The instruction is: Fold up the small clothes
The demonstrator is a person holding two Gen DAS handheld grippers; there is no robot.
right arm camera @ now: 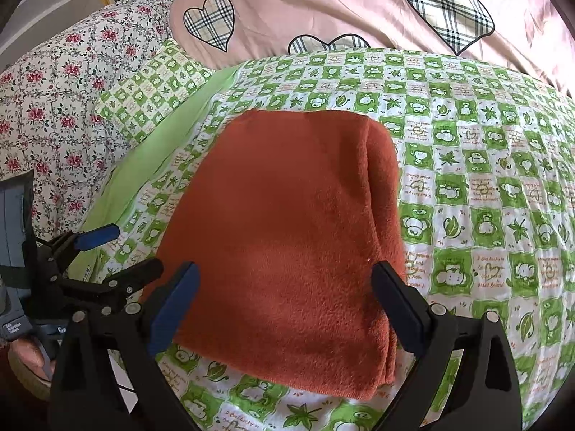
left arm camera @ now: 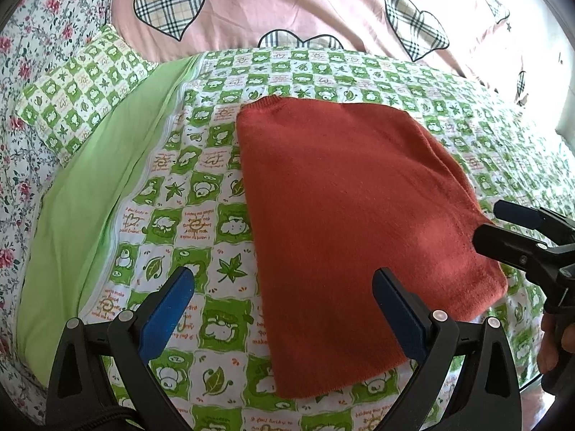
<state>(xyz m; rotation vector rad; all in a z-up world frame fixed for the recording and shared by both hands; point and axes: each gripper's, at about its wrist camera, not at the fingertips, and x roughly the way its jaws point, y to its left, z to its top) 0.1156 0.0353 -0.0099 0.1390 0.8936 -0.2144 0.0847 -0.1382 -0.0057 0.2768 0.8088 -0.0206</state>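
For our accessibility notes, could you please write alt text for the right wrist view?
A folded rust-red garment lies on a green checked bedspread, framed by the open right gripper. The left gripper, also open, sits at the left edge.

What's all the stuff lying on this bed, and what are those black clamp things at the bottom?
Folded garment: one, rust-red, flat on the green checked cover, held by neither tool.
Checked cover: one, green and white with cartoon prints, spread over the bed.
Plain sheet: one, light green, left of the checked cover.
Small pillow: one, same green check, far left.
Floral bedding: one, white with red flowers, along the left edge.
Pink quilt: one, with plaid hearts, at the back.
Left gripper: black with blue fingers, open, at the garment's left edge.
Right gripper: same build, open, over the garment's near end.
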